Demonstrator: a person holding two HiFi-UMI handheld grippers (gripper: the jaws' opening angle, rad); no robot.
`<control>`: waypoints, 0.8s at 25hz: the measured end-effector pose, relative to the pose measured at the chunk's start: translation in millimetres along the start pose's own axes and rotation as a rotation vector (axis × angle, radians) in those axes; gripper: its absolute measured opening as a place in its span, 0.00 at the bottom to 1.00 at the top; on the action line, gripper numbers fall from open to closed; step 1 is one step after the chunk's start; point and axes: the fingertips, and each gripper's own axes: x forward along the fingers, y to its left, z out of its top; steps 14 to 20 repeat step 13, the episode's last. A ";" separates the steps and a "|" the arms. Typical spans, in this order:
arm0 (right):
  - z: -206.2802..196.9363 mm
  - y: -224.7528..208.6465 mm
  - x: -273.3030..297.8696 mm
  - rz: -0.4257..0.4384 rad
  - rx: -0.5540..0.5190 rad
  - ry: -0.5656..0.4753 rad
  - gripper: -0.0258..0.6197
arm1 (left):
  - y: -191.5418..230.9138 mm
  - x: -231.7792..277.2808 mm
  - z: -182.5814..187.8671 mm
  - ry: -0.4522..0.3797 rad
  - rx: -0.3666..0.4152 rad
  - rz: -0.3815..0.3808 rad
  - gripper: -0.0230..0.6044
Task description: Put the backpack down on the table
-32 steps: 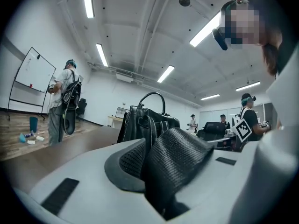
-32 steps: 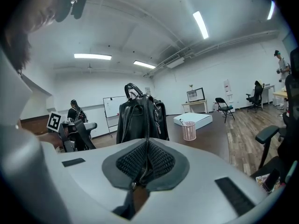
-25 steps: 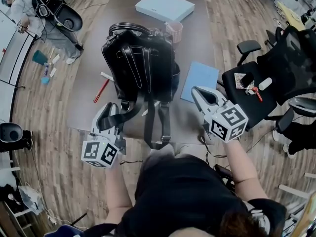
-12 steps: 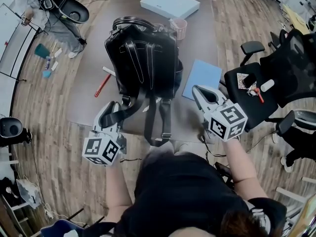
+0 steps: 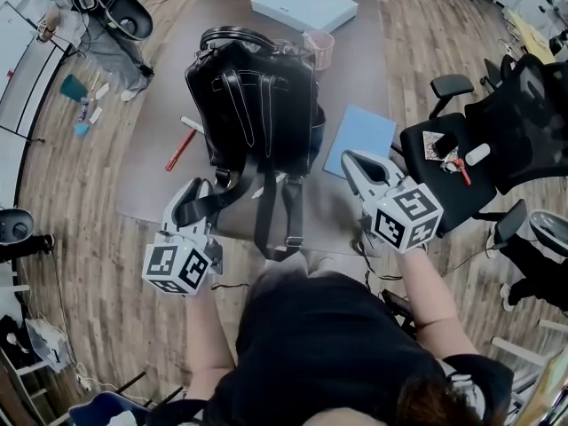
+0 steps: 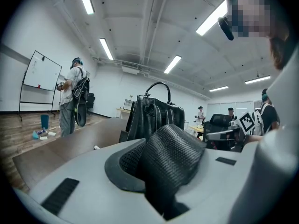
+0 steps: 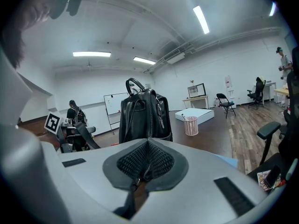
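A black leather backpack stands upright on the brown table, its top handle raised. One shoulder strap runs down from it into my left gripper, which is shut on it near the table's front edge; the woven strap fills the jaws in the left gripper view. The other strap hangs over the table's edge. My right gripper hovers to the right of the backpack, shut, with nothing between its pads. The backpack stands a little ahead of it.
A white flat box and a pink mesh cup sit behind the backpack. A blue folder lies to its right, a red pen to its left. A black office chair stands at the right. A person stands far left.
The head camera has shifted slightly. Both grippers and the backpack keep their places, the left one still holding the strap.
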 end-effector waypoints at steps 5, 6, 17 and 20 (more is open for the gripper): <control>2.8 -1.3 -0.3 0.003 0.010 -0.011 0.07 | -3.7 0.5 2.8 -0.002 0.008 -0.001 0.16; 2.7 -0.8 -0.2 0.005 0.011 -0.011 0.07 | -3.8 0.4 3.3 -0.003 0.009 -0.001 0.16; 1.0 6.7 6.1 0.033 0.008 -0.001 0.07 | 2.7 -7.0 5.0 -0.007 0.012 0.027 0.16; 1.0 6.7 6.1 0.033 0.008 -0.001 0.07 | 2.7 -7.0 5.0 -0.007 0.012 0.027 0.16</control>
